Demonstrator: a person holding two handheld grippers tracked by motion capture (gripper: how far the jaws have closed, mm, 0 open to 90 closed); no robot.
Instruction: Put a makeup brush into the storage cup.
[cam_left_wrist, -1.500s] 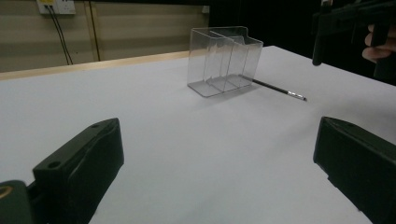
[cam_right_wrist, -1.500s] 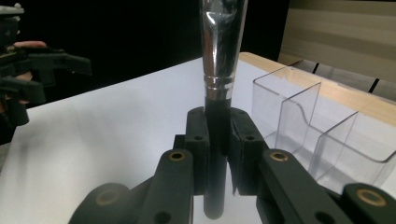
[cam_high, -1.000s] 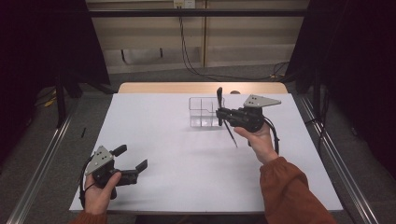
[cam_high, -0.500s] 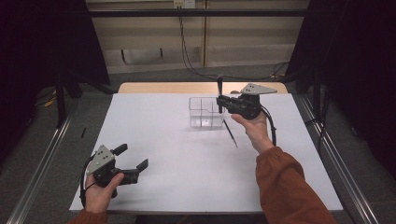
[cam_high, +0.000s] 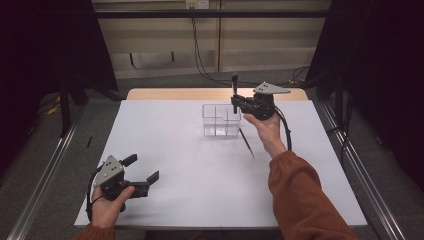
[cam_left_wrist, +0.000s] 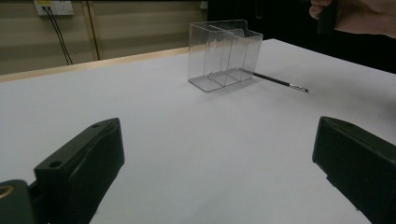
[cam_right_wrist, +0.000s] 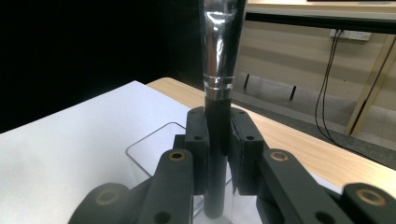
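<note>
A makeup brush (cam_right_wrist: 218, 74) is clamped upright between the closed jaws of the right tongs (cam_high: 236, 102), held directly above the clear organizer (cam_high: 221, 120); in the right gripper view its bristle end is cut off by the top edge and its lower tip is hidden behind the jaws, so whether it touches the organizer cannot be told. In the high view the same brush (cam_high: 234, 85) is seen only as a thin dark stick above the tongs, and the silver ferrule is too small to make out there. No brand, label or writing can be read on any item. The left tongs (cam_high: 134, 172) are held wide open with nothing between the jaws, low over the near-left part of the tabletop (cam_high: 200, 170), well apart from the organizer. A second thin brush (cam_high: 246, 142) is seen lying flat on the tabletop just to the right of the organizer; its metal tip is shown clearly only by the left gripper view (cam_left_wrist: 280, 83), where one end appears to run behind the organizer (cam_left_wrist: 224, 53) wall. The organizer's inner dividers are made out in the left gripper view, while only a curved rim (cam_right_wrist: 154, 140) is caught in the right gripper view. The right hand (cam_left_wrist: 359, 16) is cropped at the top right corner of the left gripper view.
</note>
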